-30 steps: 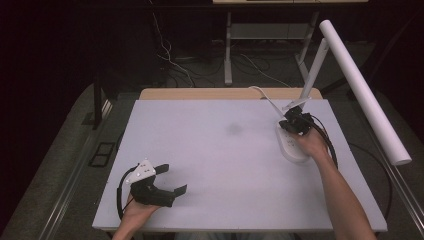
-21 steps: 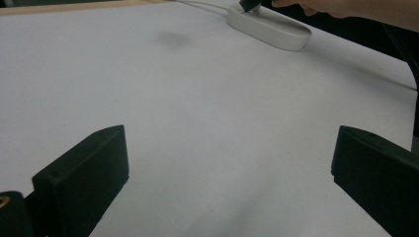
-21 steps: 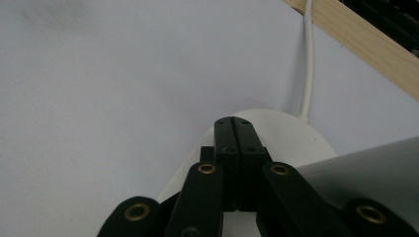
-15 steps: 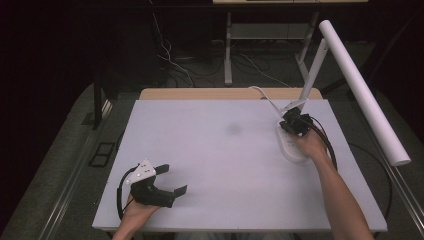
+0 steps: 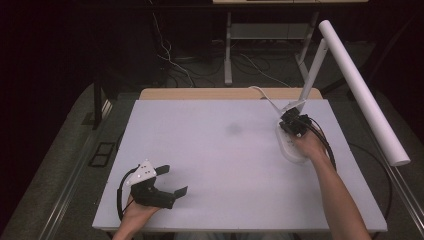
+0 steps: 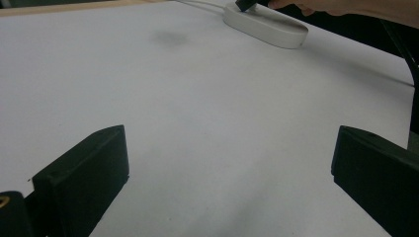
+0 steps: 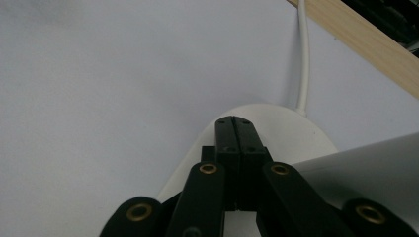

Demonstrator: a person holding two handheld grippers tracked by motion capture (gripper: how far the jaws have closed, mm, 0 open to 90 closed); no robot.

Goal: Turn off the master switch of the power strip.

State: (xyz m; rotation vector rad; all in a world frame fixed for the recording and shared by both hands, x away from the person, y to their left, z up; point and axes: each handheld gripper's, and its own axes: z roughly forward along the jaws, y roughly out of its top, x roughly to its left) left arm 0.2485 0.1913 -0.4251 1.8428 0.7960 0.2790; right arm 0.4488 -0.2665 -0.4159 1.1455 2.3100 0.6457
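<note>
A white desk lamp stands at the table's far right: an oval base (image 5: 291,146), a slanted arm (image 5: 313,75) and a long white tube head (image 5: 363,90). My right gripper (image 5: 295,122) is over the base near the arm's foot, jaws pressed together with nothing between them; its tip (image 7: 234,129) rests on or just above the base (image 7: 276,131). My left gripper (image 5: 172,181) lies near the table's front left, jaws wide apart and empty (image 6: 227,163). In the left gripper view the lamp base (image 6: 264,27) shows far off.
The white table top (image 5: 220,150) has a faint dark smudge (image 5: 233,128) near its middle. A white cord (image 5: 262,95) runs from the lamp base over the back wooden edge (image 5: 210,93). Cables and a metal frame lie on the floor behind.
</note>
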